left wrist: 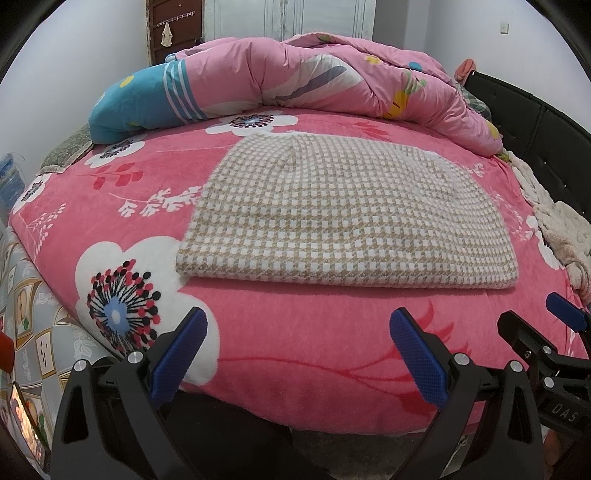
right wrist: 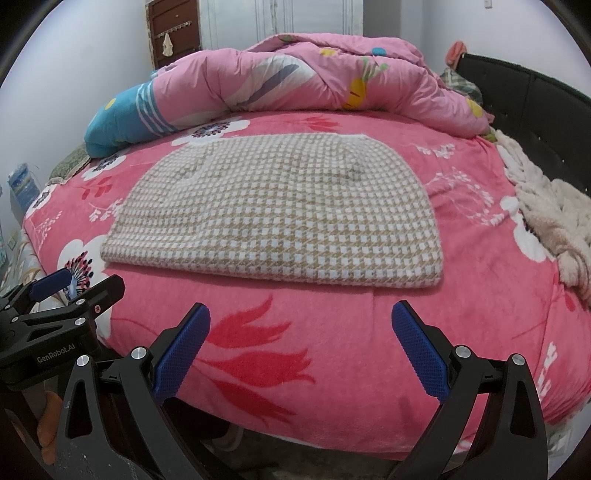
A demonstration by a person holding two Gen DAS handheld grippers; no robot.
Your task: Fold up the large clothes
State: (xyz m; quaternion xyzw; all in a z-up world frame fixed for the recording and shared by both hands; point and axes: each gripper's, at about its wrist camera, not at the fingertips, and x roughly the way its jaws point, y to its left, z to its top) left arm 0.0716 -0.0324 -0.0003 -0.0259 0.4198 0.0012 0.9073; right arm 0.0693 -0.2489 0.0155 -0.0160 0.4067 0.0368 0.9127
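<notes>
A beige and white checked garment (left wrist: 343,218) lies folded flat in the middle of the pink flowered bed (left wrist: 295,350); it also shows in the right wrist view (right wrist: 280,214). My left gripper (left wrist: 299,350) is open and empty, held over the bed's near edge, short of the garment's front fold. My right gripper (right wrist: 301,347) is open and empty at the same near edge, to the right of the left one. The right gripper shows at the right edge of the left wrist view (left wrist: 546,354); the left gripper shows at the left edge of the right wrist view (right wrist: 62,314).
A bunched pink and blue quilt (left wrist: 314,77) lies across the far side of the bed. A cream fleece blanket (right wrist: 554,221) lies along the right side by the dark headboard (right wrist: 535,107). White walls and a brown door (right wrist: 173,26) stand behind.
</notes>
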